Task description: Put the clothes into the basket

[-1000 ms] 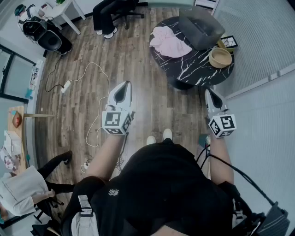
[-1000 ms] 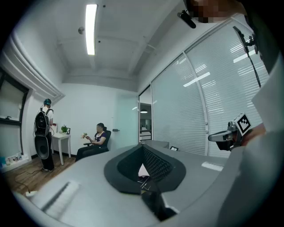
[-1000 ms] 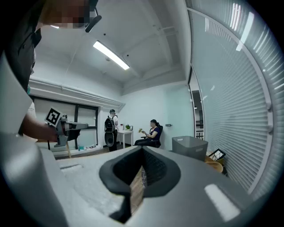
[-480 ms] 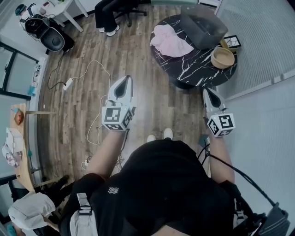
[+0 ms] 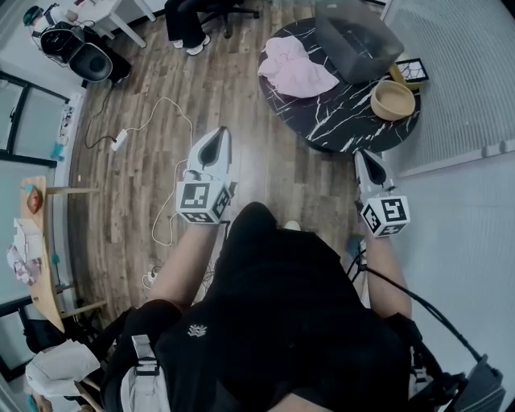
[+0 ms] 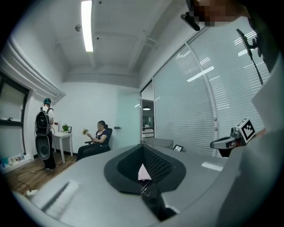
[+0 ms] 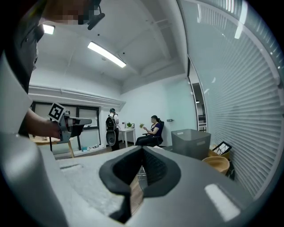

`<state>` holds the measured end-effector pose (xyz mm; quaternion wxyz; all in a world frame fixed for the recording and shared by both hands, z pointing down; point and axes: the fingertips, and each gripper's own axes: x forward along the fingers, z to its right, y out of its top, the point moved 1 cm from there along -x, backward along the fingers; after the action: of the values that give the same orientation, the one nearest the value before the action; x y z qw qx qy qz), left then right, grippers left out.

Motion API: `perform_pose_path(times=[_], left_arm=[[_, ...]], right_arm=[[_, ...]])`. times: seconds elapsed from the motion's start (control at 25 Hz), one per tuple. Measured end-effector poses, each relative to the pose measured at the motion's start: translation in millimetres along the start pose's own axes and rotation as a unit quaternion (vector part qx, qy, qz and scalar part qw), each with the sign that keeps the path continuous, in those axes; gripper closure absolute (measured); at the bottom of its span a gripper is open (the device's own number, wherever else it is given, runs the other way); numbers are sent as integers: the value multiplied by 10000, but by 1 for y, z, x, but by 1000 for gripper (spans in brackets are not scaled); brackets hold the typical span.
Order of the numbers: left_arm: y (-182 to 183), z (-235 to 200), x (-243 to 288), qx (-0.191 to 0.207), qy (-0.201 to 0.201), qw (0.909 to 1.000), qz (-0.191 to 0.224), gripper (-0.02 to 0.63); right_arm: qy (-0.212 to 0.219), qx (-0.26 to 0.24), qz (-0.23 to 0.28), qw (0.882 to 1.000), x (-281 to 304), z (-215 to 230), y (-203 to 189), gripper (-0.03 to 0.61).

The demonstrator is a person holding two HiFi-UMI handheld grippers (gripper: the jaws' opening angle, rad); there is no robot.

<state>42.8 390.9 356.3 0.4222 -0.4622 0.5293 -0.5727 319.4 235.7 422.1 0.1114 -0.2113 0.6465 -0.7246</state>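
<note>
A pink garment (image 5: 298, 71) lies crumpled on the left part of a round black marble table (image 5: 342, 129). Behind it on the same table stands the grey basket (image 5: 358, 40). My left gripper (image 5: 216, 141) is held over the wooden floor, well short of the table, its jaws shut and holding nothing. My right gripper (image 5: 364, 158) hangs just before the table's near edge, also shut and holding nothing. In the left gripper view a sliver of the pink garment (image 6: 143, 172) shows past the closed jaws. The right gripper view has the basket (image 7: 191, 142) ahead to the right.
A wooden bowl (image 5: 393, 100) and a small picture frame (image 5: 412, 71) sit at the table's right side. A white cable with a power strip (image 5: 121, 145) trails over the floor. A seated person (image 5: 189, 20) is at the far wall. Blinds on glass run along the right.
The person carrying the grippers has stepped forward; the table and both grippers sit slightly nearer together. A bystander at lower left has moved down toward the frame's edge.
</note>
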Motion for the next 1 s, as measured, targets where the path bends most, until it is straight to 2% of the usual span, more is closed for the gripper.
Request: perform_pose_path(times=[0.24, 0.44, 0.6, 0.8, 1.0], left_arm=[[4, -36, 37, -119, 72, 9999, 87, 607], [-13, -80, 95, -174, 56, 9998, 100, 607], [-21, -114, 159, -186, -205, 9996, 30, 607], [-15, -154, 249, -245, -460, 9986, 12, 607], [-4, -168, 325, 117, -1026, 9947, 8, 607]], right_arm=[[128, 138, -93, 9998, 59, 5, -5, 577], [63, 23, -71, 10000, 123, 18, 3, 577], [-199, 155, -252, 9994, 180, 39, 6, 577], [-369, 52, -353, 9987, 253, 66, 32, 577], [-660, 132, -481, 9966, 316, 94, 41, 577]])
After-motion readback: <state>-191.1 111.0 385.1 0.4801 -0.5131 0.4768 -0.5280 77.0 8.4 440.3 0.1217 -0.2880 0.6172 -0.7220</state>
